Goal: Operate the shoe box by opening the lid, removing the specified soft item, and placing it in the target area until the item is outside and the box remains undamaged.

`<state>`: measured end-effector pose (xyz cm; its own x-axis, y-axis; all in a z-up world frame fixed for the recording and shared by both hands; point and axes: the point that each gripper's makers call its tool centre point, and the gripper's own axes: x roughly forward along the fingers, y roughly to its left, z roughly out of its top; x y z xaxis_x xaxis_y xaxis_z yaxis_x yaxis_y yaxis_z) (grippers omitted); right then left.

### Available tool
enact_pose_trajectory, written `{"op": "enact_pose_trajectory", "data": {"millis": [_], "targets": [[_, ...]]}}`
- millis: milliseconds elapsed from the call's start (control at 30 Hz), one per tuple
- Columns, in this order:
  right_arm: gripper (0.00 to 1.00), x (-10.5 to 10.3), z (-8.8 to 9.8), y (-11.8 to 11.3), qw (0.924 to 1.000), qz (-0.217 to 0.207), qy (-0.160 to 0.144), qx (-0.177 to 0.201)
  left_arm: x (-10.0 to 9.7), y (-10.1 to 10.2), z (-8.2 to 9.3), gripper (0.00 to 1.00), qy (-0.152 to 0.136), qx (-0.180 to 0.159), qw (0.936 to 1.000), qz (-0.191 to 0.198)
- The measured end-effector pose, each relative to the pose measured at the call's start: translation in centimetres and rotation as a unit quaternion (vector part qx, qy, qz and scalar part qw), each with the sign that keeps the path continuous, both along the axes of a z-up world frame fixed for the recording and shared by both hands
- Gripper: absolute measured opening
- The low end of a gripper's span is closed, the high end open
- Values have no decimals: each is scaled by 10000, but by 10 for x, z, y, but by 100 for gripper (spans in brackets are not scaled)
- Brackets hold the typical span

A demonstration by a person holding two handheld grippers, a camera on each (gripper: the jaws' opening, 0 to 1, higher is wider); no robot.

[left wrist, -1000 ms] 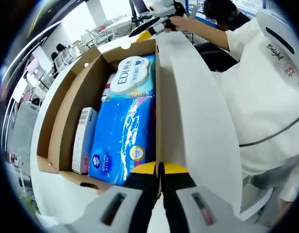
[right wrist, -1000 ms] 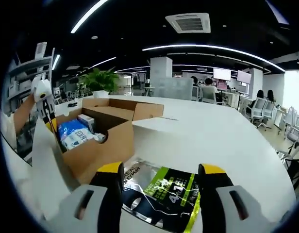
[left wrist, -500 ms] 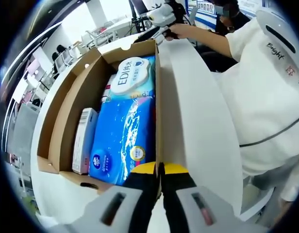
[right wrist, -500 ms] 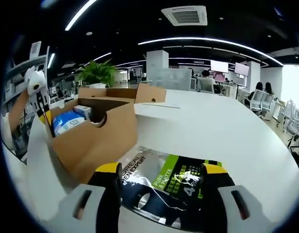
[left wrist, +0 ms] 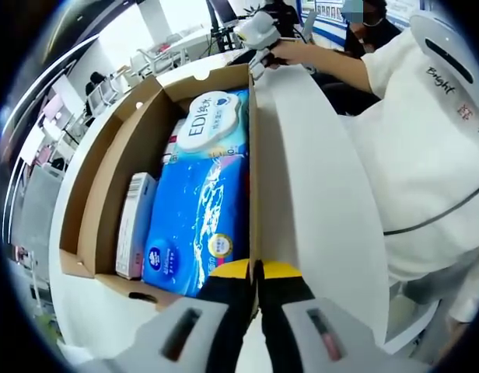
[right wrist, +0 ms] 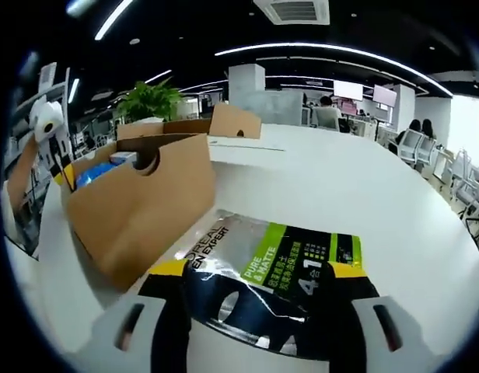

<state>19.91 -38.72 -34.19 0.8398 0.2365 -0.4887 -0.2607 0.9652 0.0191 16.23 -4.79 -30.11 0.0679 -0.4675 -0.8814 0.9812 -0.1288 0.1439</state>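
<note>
A: Which step is this?

B: The placing, I'd say. The box (right wrist: pixel 138 206) stands open on the table (right wrist: pixel 356 194), and its white lid (left wrist: pixel 313 194) is folded out to the side. The left tongs (left wrist: pixel 255 272) are pressed shut on the box's edge at the lid fold, holding it steady.

A: And the soft item?

B: A flat dark pouch (right wrist: pixel 274 272) with a green band lies on the table just beside the box, already outside it. The right tongs (right wrist: pixel 259 291) stand wide open with a jaw on either side of the pouch's near end; I can't tell whether they touch it.

A: What's left inside the box?

B: A blue pack (left wrist: pixel 201 217), a wipes pack (left wrist: pixel 212 124) beyond it, and a small carton (left wrist: pixel 134 225) along the wall.

A: Next move?

B: Likely lift the right tongs straight up and away from the pouch without dragging it, then ease the left pair off the cardboard so the fold doesn't tear.
</note>
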Motion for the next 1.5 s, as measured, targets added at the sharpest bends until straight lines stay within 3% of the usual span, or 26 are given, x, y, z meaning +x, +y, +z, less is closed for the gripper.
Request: {"op": "enact_pose_trajectory", "data": {"millis": [600,900,967,1000,1167,1267,1367,1500], "targets": [[67,-3,1,0,9975,-687,-177,9,0,1,0,2,-42,-30,10000,2],[66,-6,4,0,9975,-678,-175,4,0,0,0,3,-57,-37,10000,7],[67,-2,14,-5,9961,-706,-520,70,0,0,0,3,-60,-43,10000,5],[68,-5,17,-10,9954,-780,-523,168,0,0,0,3,-63,-44,10000,1],[65,-11,27,-12,9967,-489,-602,257,0,0,0,3,-52,-38,10000,6],[65,-13,36,-4,9956,-220,-714,557,0,0,0,2,-29,-39,10000,12],[63,-14,44,-5,9954,-74,-792,535,0,0,0,2,-11,-46,10000,19],[61,-14,69,-8,9948,131,-966,308,0,0,0,2,38,-31,10000,11]]}}
